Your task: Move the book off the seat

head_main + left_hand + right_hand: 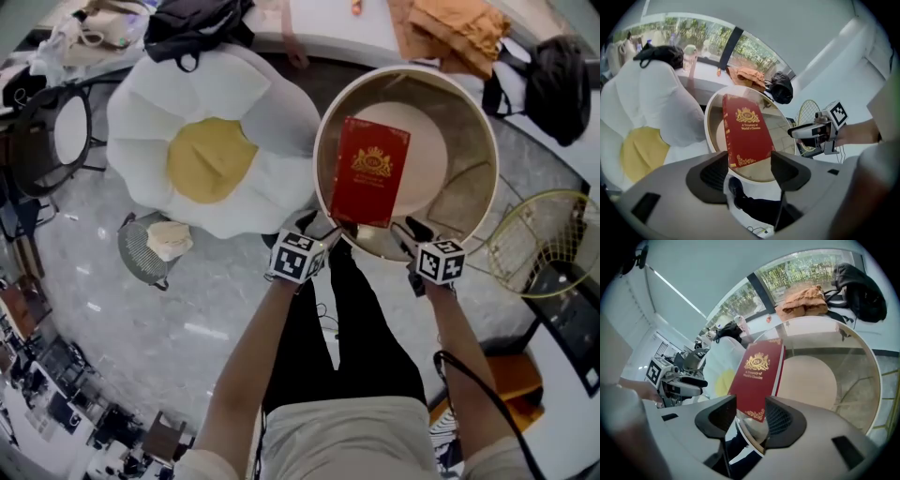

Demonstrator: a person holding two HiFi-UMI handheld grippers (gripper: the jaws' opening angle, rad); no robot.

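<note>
A red book point(372, 171) with gold print rests tilted in the round gold-rimmed chair point(328, 112), its near edge at the chair's front rim and its far end over the beige seat point(427, 150). My left gripper point(319, 234) hovers at the book's near left corner, and my right gripper point(405, 234) at its near right corner. In the left gripper view the book point(745, 131) faces the left gripper point(750, 166), whose jaws stand wide and do not press on it. In the right gripper view the book point(759, 376) shows beyond the right gripper point(751, 411), also apart.
A fried-egg-shaped cushion seat point(211, 150) stands left of the chair, with a black bag point(197, 23) behind it. An orange cloth point(459, 28) and a black backpack point(560, 75) lie at the back. A gold wire basket point(544, 239) stands at right, a small wire stool point(155, 246) at left.
</note>
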